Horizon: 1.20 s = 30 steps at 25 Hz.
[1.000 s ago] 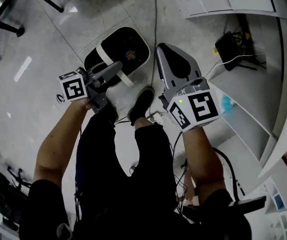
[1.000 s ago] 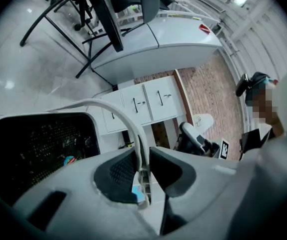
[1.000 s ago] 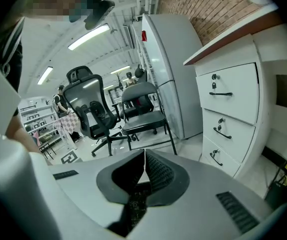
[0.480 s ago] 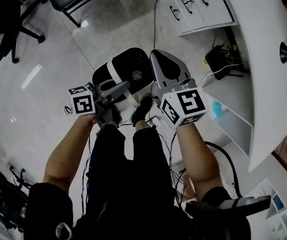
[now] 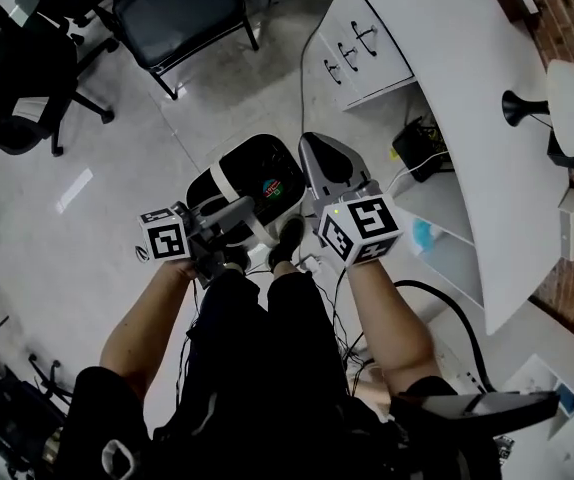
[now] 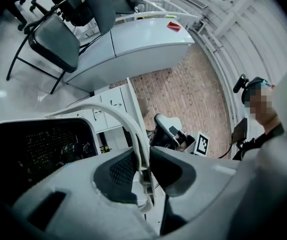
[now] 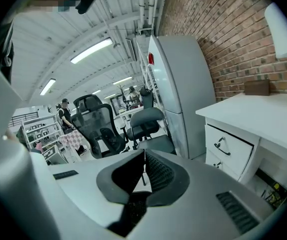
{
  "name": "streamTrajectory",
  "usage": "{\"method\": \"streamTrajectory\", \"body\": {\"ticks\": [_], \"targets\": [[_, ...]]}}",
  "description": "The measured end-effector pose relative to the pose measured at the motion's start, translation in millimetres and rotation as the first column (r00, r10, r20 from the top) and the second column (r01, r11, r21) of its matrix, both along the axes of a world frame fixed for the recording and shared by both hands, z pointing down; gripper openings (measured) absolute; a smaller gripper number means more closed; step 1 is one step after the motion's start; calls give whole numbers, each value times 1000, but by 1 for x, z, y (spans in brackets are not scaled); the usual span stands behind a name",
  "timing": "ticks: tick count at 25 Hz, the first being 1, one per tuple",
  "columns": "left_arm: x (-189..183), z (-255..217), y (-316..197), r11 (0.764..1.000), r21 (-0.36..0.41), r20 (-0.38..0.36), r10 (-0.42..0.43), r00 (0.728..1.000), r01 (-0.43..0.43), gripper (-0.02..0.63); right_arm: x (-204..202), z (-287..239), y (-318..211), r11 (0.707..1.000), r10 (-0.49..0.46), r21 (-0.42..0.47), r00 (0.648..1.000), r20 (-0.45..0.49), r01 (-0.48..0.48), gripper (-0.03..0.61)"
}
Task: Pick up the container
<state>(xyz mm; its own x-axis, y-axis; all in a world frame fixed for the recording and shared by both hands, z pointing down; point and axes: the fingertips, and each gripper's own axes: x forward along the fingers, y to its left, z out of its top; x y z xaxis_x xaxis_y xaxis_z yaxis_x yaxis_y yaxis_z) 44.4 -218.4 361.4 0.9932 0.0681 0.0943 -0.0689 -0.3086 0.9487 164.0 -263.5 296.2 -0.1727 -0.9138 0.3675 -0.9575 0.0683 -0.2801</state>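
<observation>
I'm holding both forearms out ahead, side by side. Left gripper (image 6: 142, 156) is clamping its jaws on a white handle (image 6: 136, 141). Right gripper (image 7: 143, 158) is sitting with its jaws pressed together, pads meeting along their length.

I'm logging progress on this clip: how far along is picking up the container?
Done: the left tongs are closed on the white handle of the black container. In hand: the container hangs by that handle next to the left tongs, apparently off the floor. Left: carrying it to wherever it goes, which nothing here shows. The right tongs are shut and empty.
</observation>
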Motion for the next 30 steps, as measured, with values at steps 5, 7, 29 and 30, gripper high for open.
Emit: {"method": "streamTrajectory", "body": {"ticks": [5, 7, 29, 30], "targets": [[1, 174, -50, 968, 252, 68, -27, 997, 10, 79, 0, 182, -47, 967, -60, 252, 996, 65, 42, 14], [6, 210, -39, 965, 261, 62, -28, 998, 10, 80, 4, 223, -39, 962, -65, 269, 995, 72, 44, 14], [22, 138, -1, 949, 314, -10, 7, 1000, -3, 80, 16, 186, 1, 916, -50, 400, 997, 54, 24, 14], [23, 135, -2, 950, 311, -15, 7, 1000, -2, 80, 17, 182, 4, 913, -46, 408, 998, 49, 22, 14]]}}
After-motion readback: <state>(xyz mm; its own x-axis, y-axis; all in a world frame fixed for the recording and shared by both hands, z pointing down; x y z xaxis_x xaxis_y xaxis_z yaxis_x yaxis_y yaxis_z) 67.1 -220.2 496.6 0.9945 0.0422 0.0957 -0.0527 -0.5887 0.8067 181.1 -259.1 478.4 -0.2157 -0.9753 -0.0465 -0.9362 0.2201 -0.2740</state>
